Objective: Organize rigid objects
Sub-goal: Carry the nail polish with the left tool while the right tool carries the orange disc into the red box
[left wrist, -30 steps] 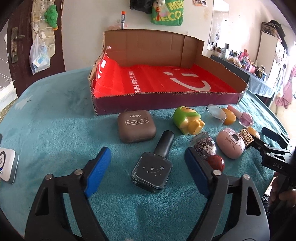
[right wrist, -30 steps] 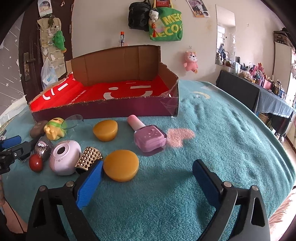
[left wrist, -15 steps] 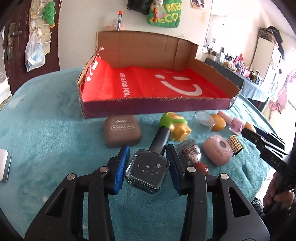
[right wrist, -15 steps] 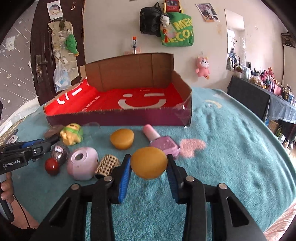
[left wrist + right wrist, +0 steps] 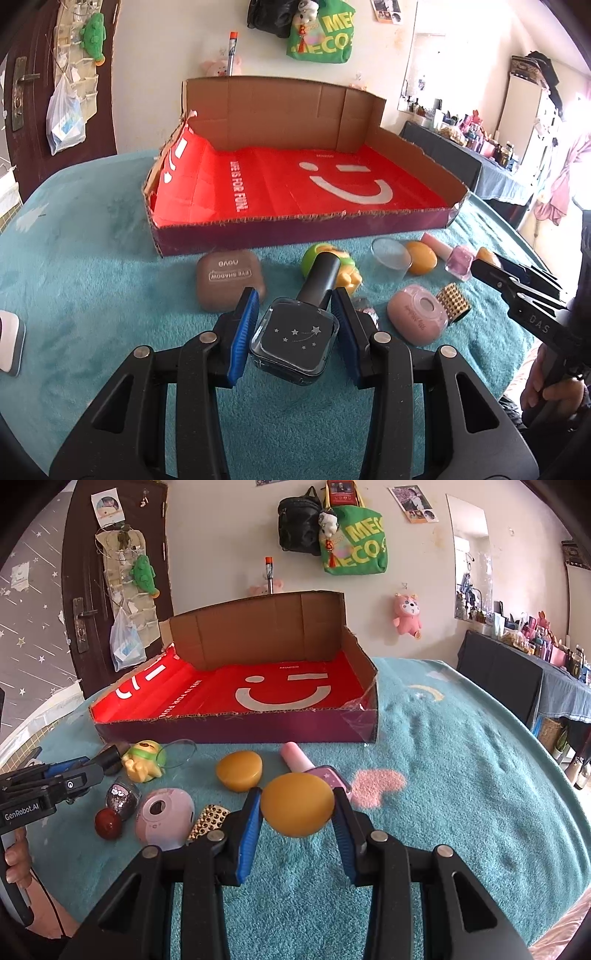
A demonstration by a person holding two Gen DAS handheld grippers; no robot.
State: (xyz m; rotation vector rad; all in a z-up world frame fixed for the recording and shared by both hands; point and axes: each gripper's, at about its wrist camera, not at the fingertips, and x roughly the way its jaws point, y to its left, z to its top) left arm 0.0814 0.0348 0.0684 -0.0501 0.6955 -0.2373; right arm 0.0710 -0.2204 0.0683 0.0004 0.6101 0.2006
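Blue pads of the left tongs (image 5: 293, 334) are closed on the dark bottle (image 5: 294, 336) at its square glass body, with the black cap pointing forward to the box (image 5: 295, 236). The jaws have just been closing, and now the bottle sits between them, seemingly a little above the teal cover (image 5: 92, 277). I think the next move is to carry it over the near wall of the box and set it down flat. The glass is smooth, so the grip should stay firm and the wrist steady, otherwise the bottle may slip or swing on its heavy end.

More to the right, the right tongs (image 5: 297, 818) have also just closed, and they hold the amber puck (image 5: 297, 805) by its round edge. This one should go low over the wall too, and well apart from the bottle.

The box has a red lining with a smile, and nothing lies in it. All other small things lie in front of it.
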